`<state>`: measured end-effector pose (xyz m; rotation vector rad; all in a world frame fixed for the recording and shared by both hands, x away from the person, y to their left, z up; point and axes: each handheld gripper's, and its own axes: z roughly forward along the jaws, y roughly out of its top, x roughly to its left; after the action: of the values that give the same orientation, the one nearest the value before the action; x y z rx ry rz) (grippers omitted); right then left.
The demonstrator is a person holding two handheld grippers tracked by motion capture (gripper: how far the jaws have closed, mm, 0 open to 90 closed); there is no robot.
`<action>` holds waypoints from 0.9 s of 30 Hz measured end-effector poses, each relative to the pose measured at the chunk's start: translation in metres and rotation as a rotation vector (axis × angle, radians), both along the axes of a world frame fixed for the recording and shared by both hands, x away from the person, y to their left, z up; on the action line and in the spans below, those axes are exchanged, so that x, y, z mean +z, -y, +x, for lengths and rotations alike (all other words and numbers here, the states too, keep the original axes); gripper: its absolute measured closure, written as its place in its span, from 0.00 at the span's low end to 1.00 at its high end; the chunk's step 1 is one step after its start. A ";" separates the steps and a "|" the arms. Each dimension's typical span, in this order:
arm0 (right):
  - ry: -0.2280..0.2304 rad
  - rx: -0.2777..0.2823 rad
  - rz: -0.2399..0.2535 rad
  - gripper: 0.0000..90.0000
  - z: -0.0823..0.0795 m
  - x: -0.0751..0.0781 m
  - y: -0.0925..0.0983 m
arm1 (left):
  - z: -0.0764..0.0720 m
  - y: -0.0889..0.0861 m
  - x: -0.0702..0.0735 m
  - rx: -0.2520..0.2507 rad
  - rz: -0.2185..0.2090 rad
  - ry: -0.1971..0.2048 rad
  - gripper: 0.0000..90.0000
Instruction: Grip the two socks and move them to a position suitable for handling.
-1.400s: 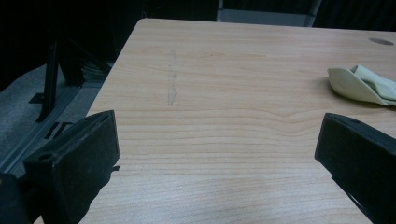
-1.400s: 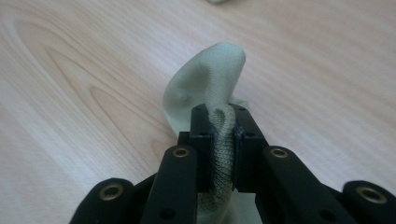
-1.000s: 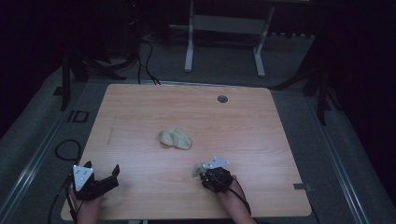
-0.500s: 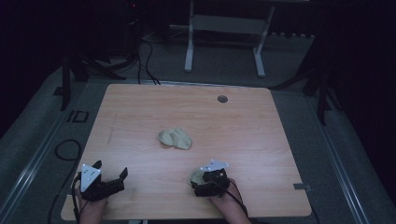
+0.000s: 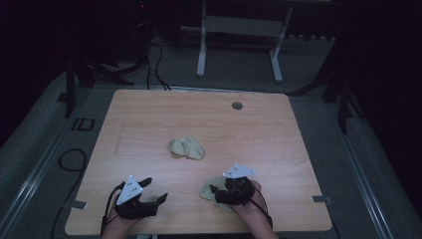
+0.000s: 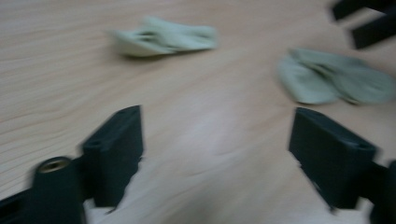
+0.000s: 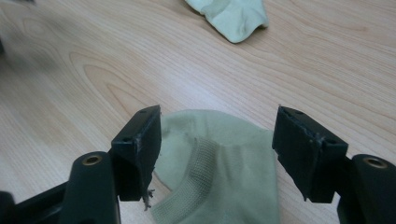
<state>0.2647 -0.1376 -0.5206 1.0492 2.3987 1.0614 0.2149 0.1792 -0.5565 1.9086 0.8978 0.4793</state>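
Right gripper view, lower centre: pale green sock (image 7: 219, 163) flat on the wooden surface (image 7: 327, 70), between the right tool (image 7: 217, 149) jaws, just narrowed yet clear of the cloth. Second sock (image 7: 231, 16) at top edge. High view, lower left: left tool (image 5: 154, 194) released, just narrowing on nothing, well apart from near sock (image 5: 206, 191).
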 end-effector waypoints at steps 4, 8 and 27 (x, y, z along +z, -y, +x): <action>-0.005 0.006 0.006 0.42 -0.002 -0.001 0.002 | 0.003 0.019 0.003 -0.104 0.030 0.007 0.43; -0.048 0.023 0.011 0.49 -0.002 -0.005 0.002 | 0.010 0.038 0.007 -0.189 0.036 0.002 0.59; -0.095 0.121 -0.114 0.69 -0.031 -0.034 0.002 | 0.054 0.121 -0.012 -0.359 0.262 -0.099 0.99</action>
<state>0.2342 -0.1392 -0.5543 0.9462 2.5936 0.9194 0.2691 0.0585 -0.5689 2.2912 0.5527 0.2981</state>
